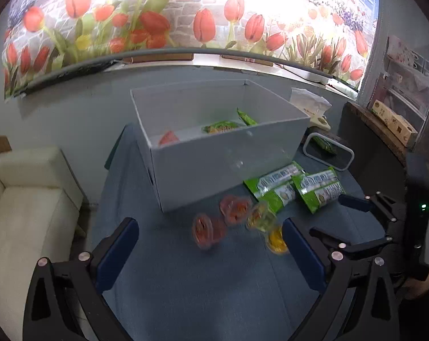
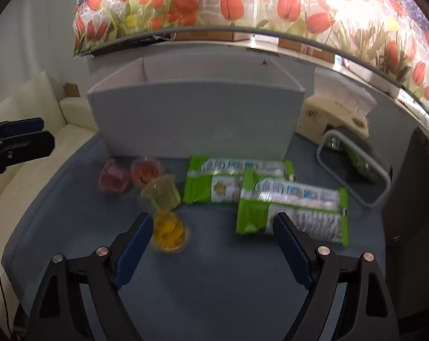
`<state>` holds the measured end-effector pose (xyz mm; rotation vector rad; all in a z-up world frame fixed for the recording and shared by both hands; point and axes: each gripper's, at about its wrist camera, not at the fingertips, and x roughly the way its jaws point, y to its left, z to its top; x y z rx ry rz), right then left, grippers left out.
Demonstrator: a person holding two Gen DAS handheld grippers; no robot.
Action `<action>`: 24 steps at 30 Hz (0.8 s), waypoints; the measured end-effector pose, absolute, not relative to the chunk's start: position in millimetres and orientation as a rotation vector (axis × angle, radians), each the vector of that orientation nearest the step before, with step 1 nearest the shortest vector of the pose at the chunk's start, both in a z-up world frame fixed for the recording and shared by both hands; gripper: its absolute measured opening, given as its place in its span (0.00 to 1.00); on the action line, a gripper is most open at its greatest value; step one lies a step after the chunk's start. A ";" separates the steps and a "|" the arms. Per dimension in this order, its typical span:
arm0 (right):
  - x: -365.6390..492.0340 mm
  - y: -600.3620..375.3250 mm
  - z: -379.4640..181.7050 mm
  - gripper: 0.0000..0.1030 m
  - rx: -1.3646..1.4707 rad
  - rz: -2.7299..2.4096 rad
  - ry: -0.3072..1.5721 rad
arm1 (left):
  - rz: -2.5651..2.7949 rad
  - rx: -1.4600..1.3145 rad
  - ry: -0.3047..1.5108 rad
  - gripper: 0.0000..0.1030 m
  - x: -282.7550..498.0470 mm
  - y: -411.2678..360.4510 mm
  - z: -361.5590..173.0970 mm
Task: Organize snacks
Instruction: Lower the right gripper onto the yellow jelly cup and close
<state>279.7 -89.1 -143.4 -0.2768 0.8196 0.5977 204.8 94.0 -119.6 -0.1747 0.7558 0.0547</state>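
Both your grippers hang above the blue table (image 2: pixel 220 270) with jaws spread wide, holding nothing: the left gripper (image 1: pixel 210 244) faces the jelly cups (image 1: pixel 234 209), the right gripper (image 2: pixel 213 236) between the yellow cup (image 2: pixel 169 231) and the green snack packs (image 2: pixel 294 213), near the white box (image 2: pixel 194 122).

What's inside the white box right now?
Inside the white box, the left wrist view shows two green snack packs and one red item. The front wall hides the floor nearest the camera.

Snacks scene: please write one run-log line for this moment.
left tool: open | right tool: open | white box: holds some snacks | jelly cups, green packets: on table
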 end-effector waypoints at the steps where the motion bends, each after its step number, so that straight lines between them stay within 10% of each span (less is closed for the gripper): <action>1: 274.4 -87.2 -151.0 0.87 -0.279 0.608 0.831 | 0.045 -0.203 0.763 1.00 194.0 91.9 -125.3; 9: 274.9 -60.9 -180.9 0.86 -0.288 0.622 0.851 | 0.056 -0.255 0.800 1.00 128.1 69.3 -156.8; 16: 286.2 -50.3 -192.2 0.47 -0.253 0.617 0.895 | 0.073 -0.249 0.830 1.00 120.7 69.6 -168.9; 24: 282.8 -72.4 -182.5 0.45 -0.180 0.647 0.891 | 0.066 -0.270 0.827 1.00 155.2 82.4 -176.2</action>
